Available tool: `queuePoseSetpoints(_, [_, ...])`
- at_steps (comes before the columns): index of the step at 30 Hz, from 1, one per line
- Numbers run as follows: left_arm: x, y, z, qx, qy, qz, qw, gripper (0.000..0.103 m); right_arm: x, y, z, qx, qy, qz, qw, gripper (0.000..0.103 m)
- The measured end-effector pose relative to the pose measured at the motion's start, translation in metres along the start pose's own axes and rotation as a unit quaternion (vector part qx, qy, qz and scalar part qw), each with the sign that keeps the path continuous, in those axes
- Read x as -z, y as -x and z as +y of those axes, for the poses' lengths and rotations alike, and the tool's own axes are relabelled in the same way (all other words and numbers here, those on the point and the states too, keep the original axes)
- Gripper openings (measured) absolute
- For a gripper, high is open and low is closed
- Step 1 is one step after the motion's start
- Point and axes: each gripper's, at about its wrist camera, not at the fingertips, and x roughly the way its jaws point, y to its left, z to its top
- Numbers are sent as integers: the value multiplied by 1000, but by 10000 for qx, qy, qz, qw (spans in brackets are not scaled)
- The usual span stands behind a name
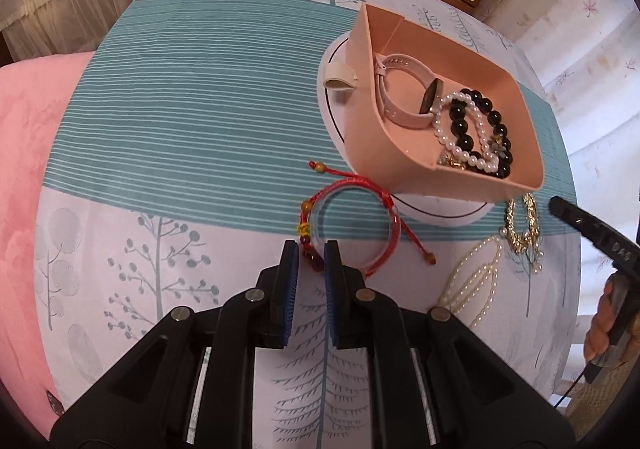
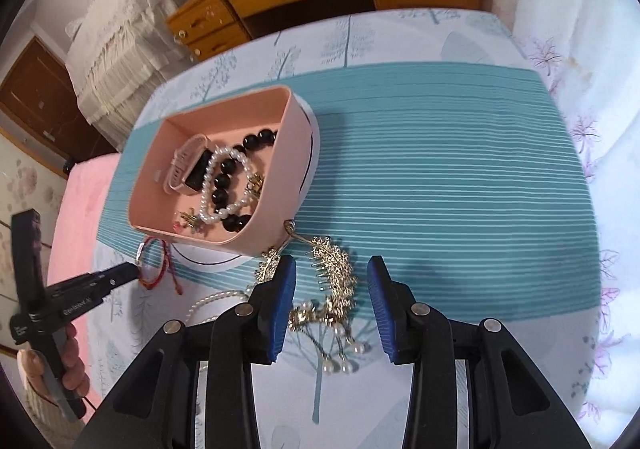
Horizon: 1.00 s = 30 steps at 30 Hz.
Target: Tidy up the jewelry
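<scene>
My left tool [image 1: 311,263] is clamped on the dark beads of the red bracelet [image 1: 352,225], which lies on the bed [image 1: 200,121] just in front of the pink box [image 1: 400,169]. My right tool [image 2: 332,289] has its jaws opening, apart on either side of the gold comb [image 2: 336,273], whose pearl drops [image 2: 340,361] trail toward me; the pads do not touch it.

The box sits on a white lid [image 1: 332,117] on soft bedding and already holds a watch [image 1: 400,89], a pearl bracelet [image 1: 452,137] and black beads [image 1: 480,121].

What I think could go wrong:
- My left grip is only on a few beads at the loop's near edge. Lifted fast, the bracelet could swing and slip out, or its red cords [image 1: 412,245] could catch the box edge.
- The box perches on the lid; a nudge from either tool could tip it.
- The comb lies touching a gold hook [image 2: 290,229] and near the pearl strand [image 2: 216,299]. Closing on it may drag those along.
- The comb's teeth could snag the sheet.
</scene>
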Motion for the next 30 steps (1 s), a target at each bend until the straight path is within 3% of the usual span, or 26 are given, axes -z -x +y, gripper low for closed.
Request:
queuePoseSetpoints(5, [-8, -5, -2, 3, 6, 25, 10000, 9, -3, -27, 5, 87, 186, 242, 9995, 37])
queuePoseSetpoints(10, [-10, -8, -2, 0, 12, 62, 10000, 9, -5, -36, 13, 132, 475, 169, 9986, 52])
queuePoseSetpoints(14, [-13, -14, -2, 15, 40, 121, 9999, 9, 0, -40, 26, 366, 932, 90, 9949, 53])
queuePoseSetpoints(17, [-12, -14, -6, -57, -36, 86, 9999, 9, 5, -43, 41, 609, 1362, 41, 9888, 41])
queuePoseSetpoints(18, [-12, -15, -7, -79, -51, 85, 9999, 9, 5, -43, 43, 661, 1363, 33, 9885, 25])
queuePoseSetpoints(23, [-9, -13, -11, -117, -92, 134, 9998, 9, 1, -39, 39, 607, 1128, -26, 9918, 24])
queuePoseSetpoints(25, [-8, -13, -14, -139, -134, 149, 9997, 9, 2, -29, 31, 452, 968, -175, 9941, 8])
queuePoseSetpoints(30, [-6, -12, -21, -217, -247, 123, 9994, 9, 3, -6, 29, 236, 882, -392, 9951, 0])
